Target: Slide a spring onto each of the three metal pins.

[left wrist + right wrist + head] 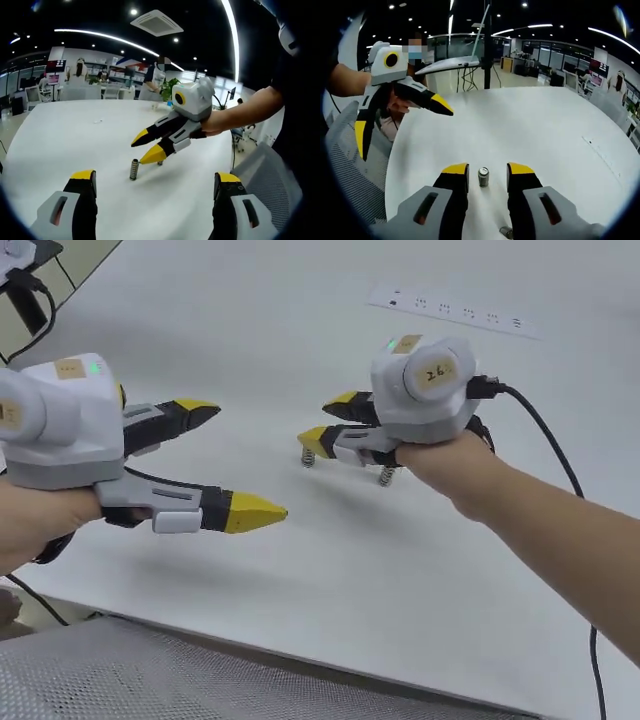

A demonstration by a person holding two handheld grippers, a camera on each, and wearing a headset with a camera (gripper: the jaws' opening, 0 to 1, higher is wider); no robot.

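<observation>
Two short metal pins with springs on them stand upright on the white table. In the head view one spring (pixel 308 457) is just past my right gripper's (pixel 325 422) lower tip, and the other spring (pixel 386 476) sits under its body. In the right gripper view, the right gripper (pixel 487 170) is open, the near spring (pixel 483 177) stands in the gap between its tips without touching them, and a second spring (pixel 506 232) is at the bottom. My left gripper (pixel 228 460) hovers wide open and holds nothing. In the left gripper view, the left gripper (pixel 155 176) faces a spring (pixel 133 169).
A white power strip (pixel 455 310) lies at the far side of the table (pixel 400 570). A black cable (pixel 545 435) trails from the right gripper. A grey mesh chair (pixel 150 670) is below the table's near edge. People and desks fill the background.
</observation>
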